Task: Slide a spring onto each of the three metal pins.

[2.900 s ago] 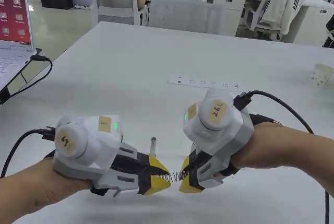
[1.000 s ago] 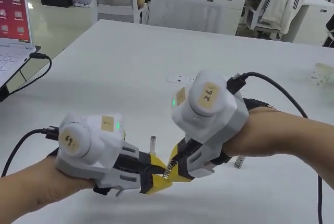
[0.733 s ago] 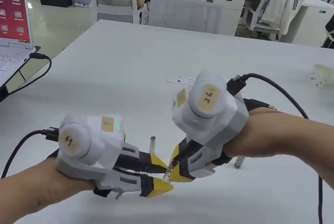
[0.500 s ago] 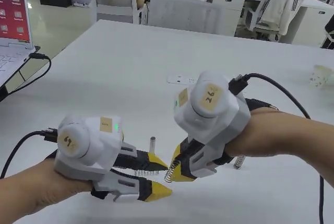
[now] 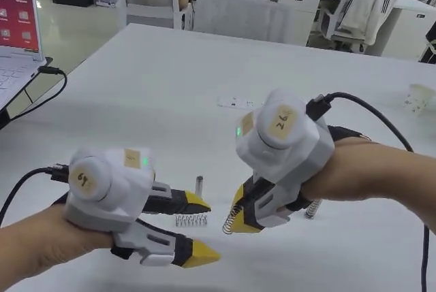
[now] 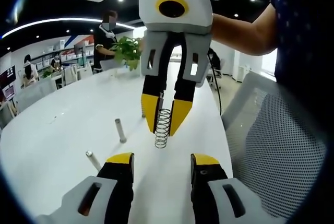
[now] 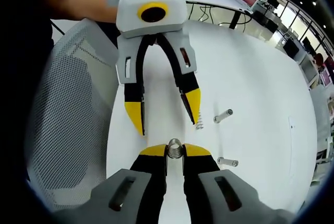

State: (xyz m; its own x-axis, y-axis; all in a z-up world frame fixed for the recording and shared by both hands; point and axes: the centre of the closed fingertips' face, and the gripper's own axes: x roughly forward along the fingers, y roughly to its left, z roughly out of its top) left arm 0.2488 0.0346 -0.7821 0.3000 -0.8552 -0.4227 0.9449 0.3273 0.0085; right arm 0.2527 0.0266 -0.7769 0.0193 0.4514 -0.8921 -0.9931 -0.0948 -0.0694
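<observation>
Yellow-tipped right gripper (image 5: 238, 217) clenches a spring (image 5: 229, 220) (left gripper (image 5: 208, 231) stands spread wide).

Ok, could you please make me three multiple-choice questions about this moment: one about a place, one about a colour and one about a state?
1. Where does the loose spring nearest the left tool lie?
A. in a bowl
B. on the table, between that tool's open tips
C. on a shelf

2. What colour are the tips of both tools?
A. red
B. green
C. yellow

3. In what state is the right tool?
A. shut on a second spring
B. open and empty
C. shut on a screwdriver

Answers:
1 B: the head view shows it lying flat on the white top between the two tips.
2 C: all three views show yellow tips.
3 A: the right gripper view shows its tips closed around the coil.
</observation>
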